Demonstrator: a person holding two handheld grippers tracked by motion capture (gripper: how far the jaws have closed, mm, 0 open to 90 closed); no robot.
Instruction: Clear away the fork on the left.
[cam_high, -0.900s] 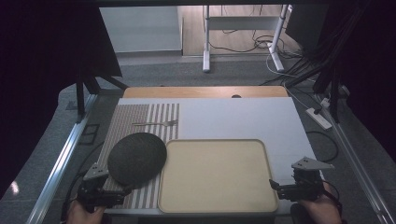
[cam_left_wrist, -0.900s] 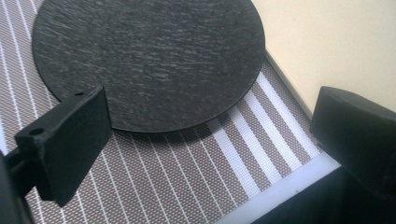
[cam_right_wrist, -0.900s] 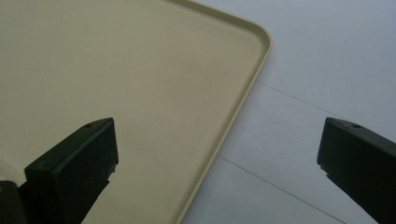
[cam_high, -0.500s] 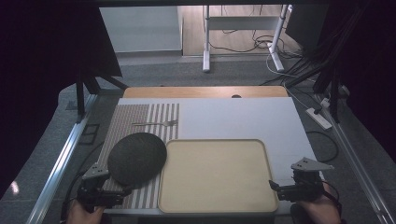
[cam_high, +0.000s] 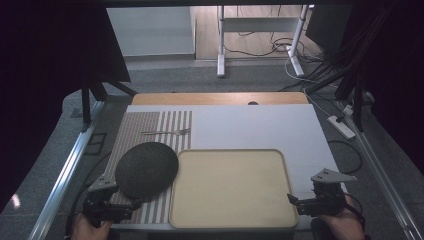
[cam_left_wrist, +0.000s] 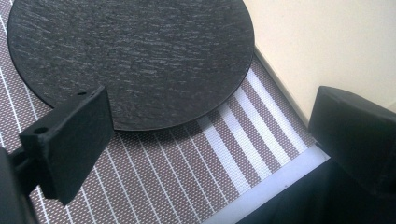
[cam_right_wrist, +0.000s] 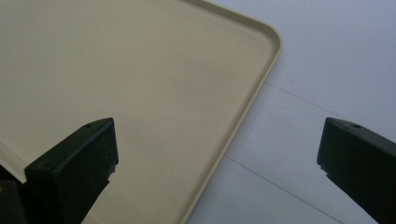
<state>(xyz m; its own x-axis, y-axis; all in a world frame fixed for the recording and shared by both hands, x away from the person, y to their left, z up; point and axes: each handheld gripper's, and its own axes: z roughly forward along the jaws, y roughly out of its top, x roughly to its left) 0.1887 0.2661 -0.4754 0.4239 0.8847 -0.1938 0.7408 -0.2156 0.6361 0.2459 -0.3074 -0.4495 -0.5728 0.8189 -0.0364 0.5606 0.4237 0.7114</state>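
1. Left tongs (cam_high: 135, 204): held low at the near left corner of the worktop (cam_high: 250, 125); the jaws stand wide apart with nothing between them, just short of the plate's near edge.
2. Plate (cam_high: 147, 169): round, dark, with a rough slate-like surface; it lies flat on the striped mat (cam_high: 145, 130), its right edge just beside the tray's left rim. In the left gripper view the plate (cam_left_wrist: 130, 56) sits beyond the jaws, and one jaw overlaps its near edge in the picture; contact cannot be told.
3. Right tongs (cam_high: 292, 200): held at the near right corner, jaws wide apart and empty, pointing toward the tray's near right corner.
4. Tray (cam_high: 282, 165): cream, rectangular with rounded corners, resting on the worktop in front of the person. In the right gripper view its rim (cam_right_wrist: 261, 74) runs between the two jaws.
5. Fork (cam_high: 167, 132): lies on the mat beyond the plate, well apart from both tongs.
6. Hands: the left hand (cam_high: 90, 231) and the right hand (cam_high: 342, 227) grip the handles at the bottom edge of the high view.
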